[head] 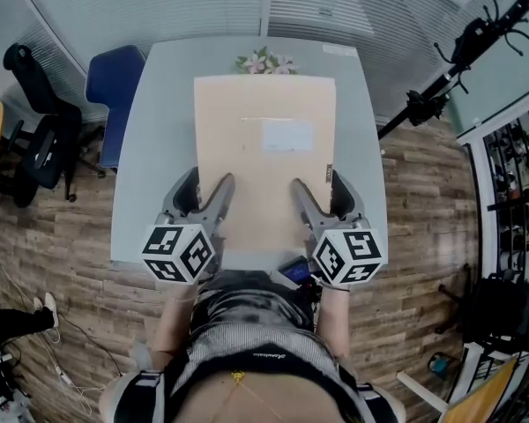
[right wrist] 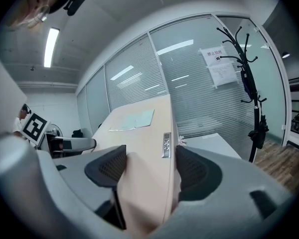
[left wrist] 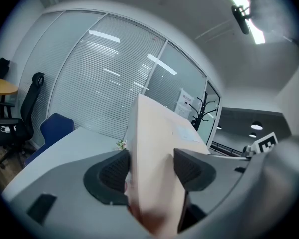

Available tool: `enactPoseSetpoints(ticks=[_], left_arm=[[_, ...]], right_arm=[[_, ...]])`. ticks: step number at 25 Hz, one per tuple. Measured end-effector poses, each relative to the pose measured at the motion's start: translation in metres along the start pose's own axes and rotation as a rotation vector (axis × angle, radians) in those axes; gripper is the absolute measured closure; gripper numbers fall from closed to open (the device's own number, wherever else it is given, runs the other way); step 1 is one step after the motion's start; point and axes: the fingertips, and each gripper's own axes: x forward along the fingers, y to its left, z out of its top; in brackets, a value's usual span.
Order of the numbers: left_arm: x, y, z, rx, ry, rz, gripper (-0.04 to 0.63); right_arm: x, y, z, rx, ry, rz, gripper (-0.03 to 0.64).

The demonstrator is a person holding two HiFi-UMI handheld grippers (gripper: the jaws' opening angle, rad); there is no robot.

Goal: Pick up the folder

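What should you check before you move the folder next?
1. Left gripper clamps the folder: ok.
2. Right gripper clamps the folder: ok.
3. Folder off the table: ok, its far end shows above it.
4. Flowers clear of the folder: ok, they sit lower, by its far edge.
5. Folder fastened shut: cannot tell.

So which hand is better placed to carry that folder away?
Neither clearly: the left tool and the right tool each clamp a near corner of the folder. If pressed, right: it holds the edge with the metal label plate, probably the stiffer spine.
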Motion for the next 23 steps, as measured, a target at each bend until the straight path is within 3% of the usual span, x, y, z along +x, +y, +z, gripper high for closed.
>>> enactPoseSetpoints(ticks=[23], left_arm=[[0.0075,0.0043,-0.0079,0.0,0.018,0.002,0.319]], right_arm=[[0.005,-0.0048,-0.0066,-0.009,0.016,-0.017,0.307]])
